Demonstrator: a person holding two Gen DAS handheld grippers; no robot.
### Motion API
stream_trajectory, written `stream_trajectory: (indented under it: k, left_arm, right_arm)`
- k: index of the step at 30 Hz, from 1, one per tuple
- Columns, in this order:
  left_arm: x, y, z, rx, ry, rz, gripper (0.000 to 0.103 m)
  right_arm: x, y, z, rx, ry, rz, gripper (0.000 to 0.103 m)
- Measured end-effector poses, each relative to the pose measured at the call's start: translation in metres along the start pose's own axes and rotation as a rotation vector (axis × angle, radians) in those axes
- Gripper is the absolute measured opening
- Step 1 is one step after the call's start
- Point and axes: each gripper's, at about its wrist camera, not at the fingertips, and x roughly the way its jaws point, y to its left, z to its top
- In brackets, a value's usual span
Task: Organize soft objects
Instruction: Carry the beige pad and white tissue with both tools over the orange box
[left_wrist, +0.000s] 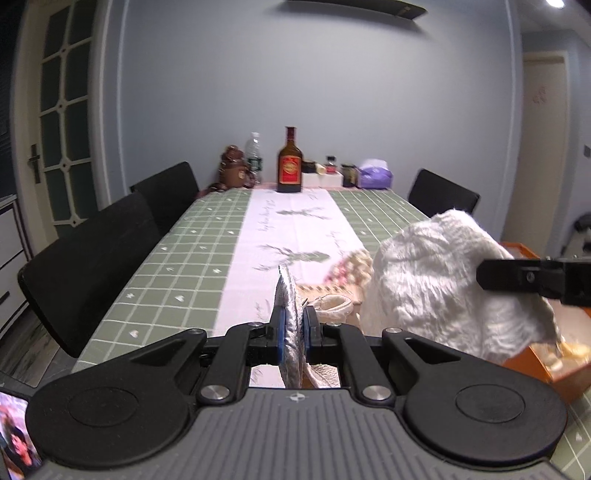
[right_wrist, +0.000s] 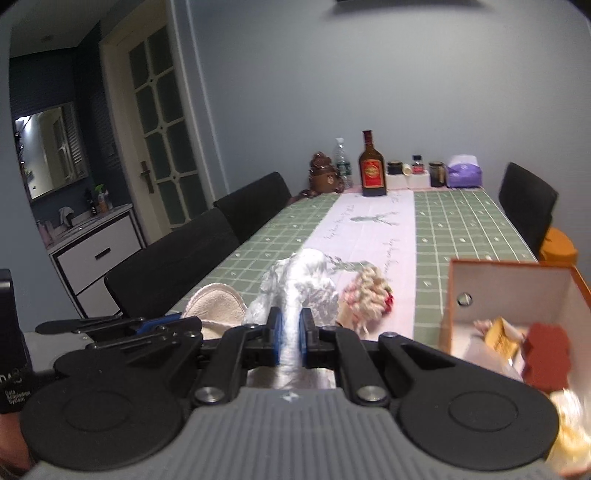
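Note:
My left gripper (left_wrist: 294, 325) is shut on a grey-white knitted cloth (left_wrist: 287, 295), held upright above the near table edge. My right gripper (right_wrist: 290, 325) is shut on a fluffy white cloth (right_wrist: 299, 284); in the left wrist view that cloth (left_wrist: 439, 280) hangs from the right gripper (left_wrist: 480, 275) above the orange box (left_wrist: 535, 365). A cream and pink knitted item (right_wrist: 367, 295) lies on the tablecloth between the grippers and the box (right_wrist: 513, 266), which holds a dark red soft piece (right_wrist: 546, 354). A beige pad (right_wrist: 218, 306) lies at the left.
A long table with a green checked cloth (left_wrist: 192, 236) has black chairs (left_wrist: 85, 258) along the left and one (left_wrist: 443, 194) at the far right. A brown bottle (left_wrist: 290, 162), jars and a purple tissue pack (left_wrist: 375, 173) stand at the far end.

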Motion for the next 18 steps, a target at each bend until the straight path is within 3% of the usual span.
stream_trajectory:
  k: [6, 18]
  left_arm:
    - [-0.003, -0.024, -0.012, 0.042, 0.013, -0.029, 0.010]
    - [-0.013, -0.077, 0.012, 0.110, -0.071, -0.092, 0.010]
  right_arm:
    - [-0.025, -0.022, -0.022, 0.056, 0.007, -0.036, 0.007]
    - [-0.075, -0.064, -0.014, 0.119, -0.151, -0.077, 0.007]
